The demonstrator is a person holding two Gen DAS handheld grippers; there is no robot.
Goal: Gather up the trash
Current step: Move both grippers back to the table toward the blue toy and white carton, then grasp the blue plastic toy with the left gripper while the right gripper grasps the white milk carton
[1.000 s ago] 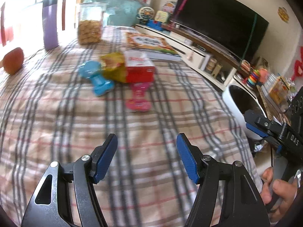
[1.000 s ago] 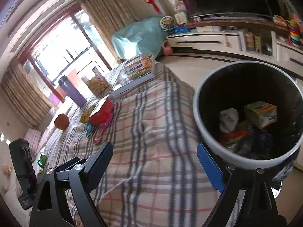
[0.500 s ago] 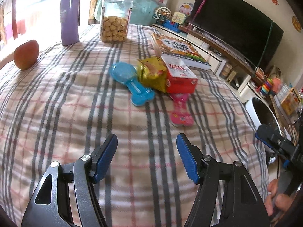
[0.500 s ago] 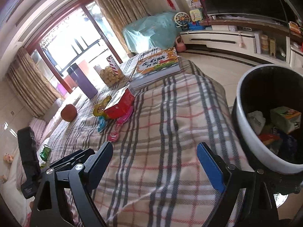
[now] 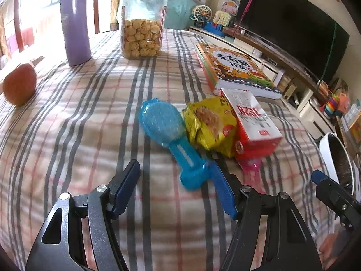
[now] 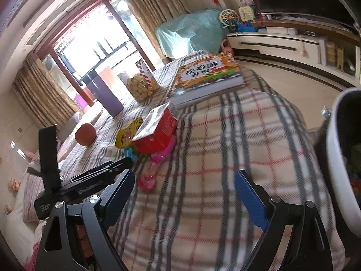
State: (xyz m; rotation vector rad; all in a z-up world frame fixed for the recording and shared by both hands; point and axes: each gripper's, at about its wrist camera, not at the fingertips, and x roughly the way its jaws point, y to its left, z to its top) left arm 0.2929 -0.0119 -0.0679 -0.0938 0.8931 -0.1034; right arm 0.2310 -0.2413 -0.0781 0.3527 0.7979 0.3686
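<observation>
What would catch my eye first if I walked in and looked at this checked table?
Probably the bright cluster mid-table: a red carton lying beside a crumpled yellow snack packet, with a blue plastic scoop just left of them. Behind stand a clear jar of biscuits and a purple flask, with an apple far left. Both the left gripper and right gripper hover open and empty over the cloth.

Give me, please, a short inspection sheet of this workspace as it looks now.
Surface: plaid cloth, covering the table.
Job's things: yellow snack bag leaning on red carton; white bin beside the table.
Clutter: blue toy, pink toy, book, snack jar, purple bottle, apple.
Grippers: left gripper and right gripper open, empty.
Cables: nothing seen.
Surroundings: television, curtains.
</observation>
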